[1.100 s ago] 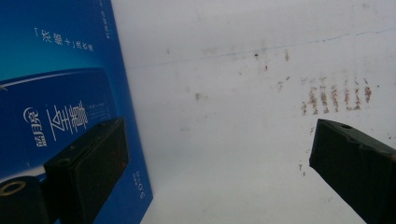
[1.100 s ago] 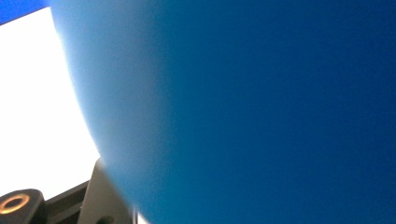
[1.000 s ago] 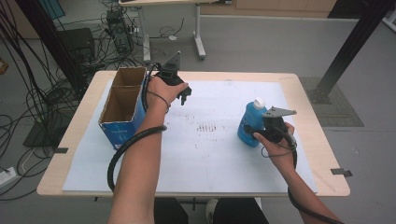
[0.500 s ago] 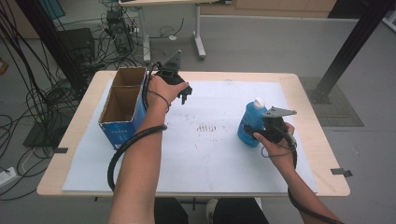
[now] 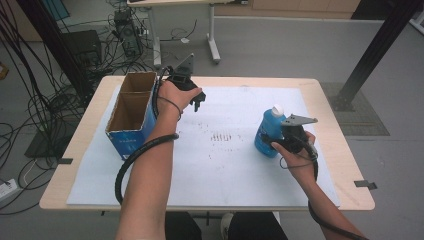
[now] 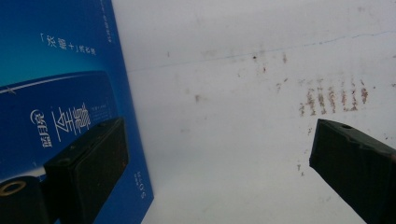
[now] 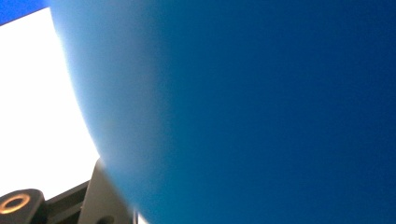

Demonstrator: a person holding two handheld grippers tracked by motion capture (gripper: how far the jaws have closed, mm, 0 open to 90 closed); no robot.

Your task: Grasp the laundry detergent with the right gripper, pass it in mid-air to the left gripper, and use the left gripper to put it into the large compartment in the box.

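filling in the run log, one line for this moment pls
left hand-held gripper: open beside blue box | right hand-held gripper: shut on blue bottle | bottle upright on table

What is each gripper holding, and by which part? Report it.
The right gripper is shut on the blue bottle, gripping its lower body, below the white cap. The left gripper holds nothing; its jaws stand open beside the blue box.

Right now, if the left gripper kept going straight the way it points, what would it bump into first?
Probably the white table sheet: the left gripper has its fingers spread and aims down at it. The blue box lies just beside one finger, so it might graze that.
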